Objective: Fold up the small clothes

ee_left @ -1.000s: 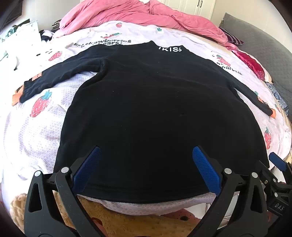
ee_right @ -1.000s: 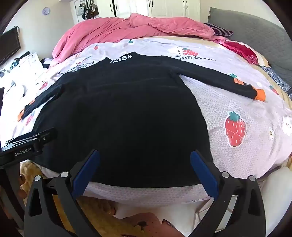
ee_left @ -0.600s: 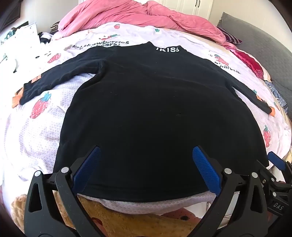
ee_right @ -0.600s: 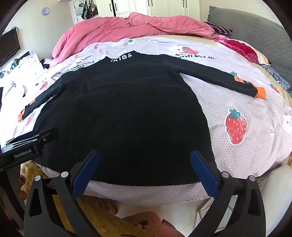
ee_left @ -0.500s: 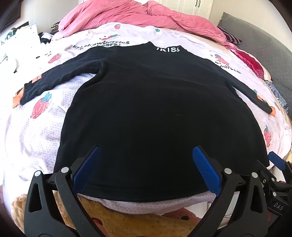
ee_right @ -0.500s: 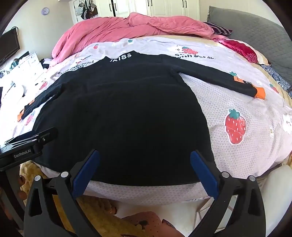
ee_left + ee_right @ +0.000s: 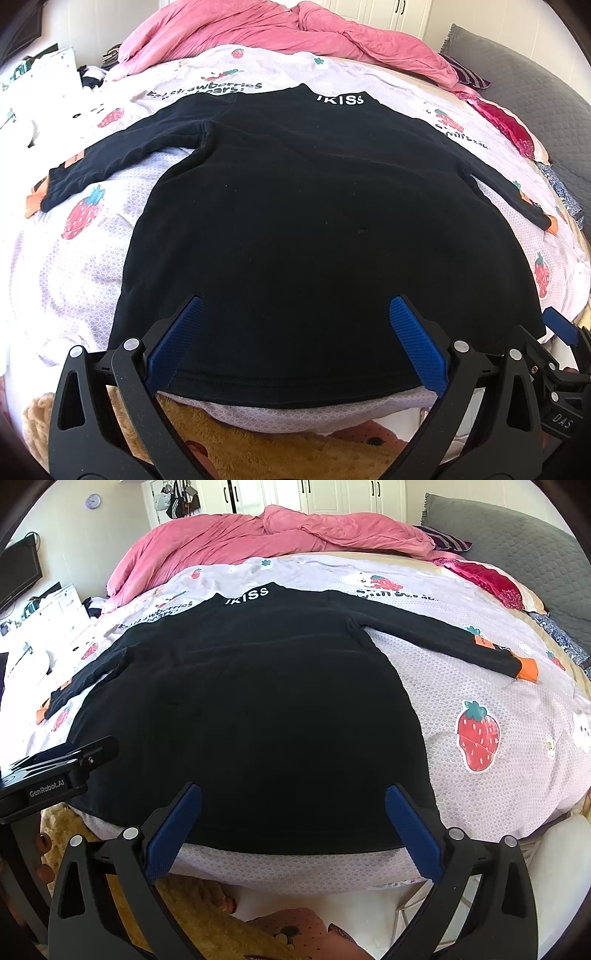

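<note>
One black top (image 7: 314,229), strawberry sheet (image 7: 480,716), pink duvet (image 7: 266,535)

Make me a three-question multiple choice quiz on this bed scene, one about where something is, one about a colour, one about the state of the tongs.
1. Where does the black top lie?
A. spread flat on the strawberry sheet
B. bunched on the pink duvet
C. on the floor

2. What colour are the sleeve cuffs?
A. white
B. orange
C. green

3. How are the left tongs and right tongs?
A. both clamped on the hem
B. one open, one shut
C. both open, holding nothing

Answers: 1 A, sleeves stretched out over the sheet; 2 B, orange shows at the sleeve end; 3 C, blue pads stand wide apart above the hem.
</note>
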Demonstrator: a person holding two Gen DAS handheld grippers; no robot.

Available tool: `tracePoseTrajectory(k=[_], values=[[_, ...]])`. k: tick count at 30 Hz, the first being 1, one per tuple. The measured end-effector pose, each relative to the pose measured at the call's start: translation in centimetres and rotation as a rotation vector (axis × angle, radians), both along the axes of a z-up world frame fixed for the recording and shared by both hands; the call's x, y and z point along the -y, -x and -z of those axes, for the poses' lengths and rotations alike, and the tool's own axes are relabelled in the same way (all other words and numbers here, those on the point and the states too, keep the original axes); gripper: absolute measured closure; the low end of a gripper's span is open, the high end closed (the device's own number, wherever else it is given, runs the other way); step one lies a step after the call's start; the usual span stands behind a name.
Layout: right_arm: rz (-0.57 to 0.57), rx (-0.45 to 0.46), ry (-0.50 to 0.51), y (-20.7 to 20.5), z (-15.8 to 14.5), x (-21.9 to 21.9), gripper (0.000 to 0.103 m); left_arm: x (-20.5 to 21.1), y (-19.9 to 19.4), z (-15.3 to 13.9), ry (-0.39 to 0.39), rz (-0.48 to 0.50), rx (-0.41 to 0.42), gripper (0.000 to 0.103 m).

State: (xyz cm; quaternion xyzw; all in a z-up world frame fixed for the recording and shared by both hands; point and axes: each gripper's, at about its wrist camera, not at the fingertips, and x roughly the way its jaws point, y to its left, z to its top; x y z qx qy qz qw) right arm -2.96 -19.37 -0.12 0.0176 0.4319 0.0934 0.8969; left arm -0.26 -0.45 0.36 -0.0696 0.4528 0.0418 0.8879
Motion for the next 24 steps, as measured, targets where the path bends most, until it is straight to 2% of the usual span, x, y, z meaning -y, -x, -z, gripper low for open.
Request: tracePoseTrajectory(k=[24], values=[[0.006, 0.007, 0.000, 0.17, -0.19, 0.07, 0.004, -0.01, 0.06, 0.07, -0.003, 0.005, 0.009, 0.008]])
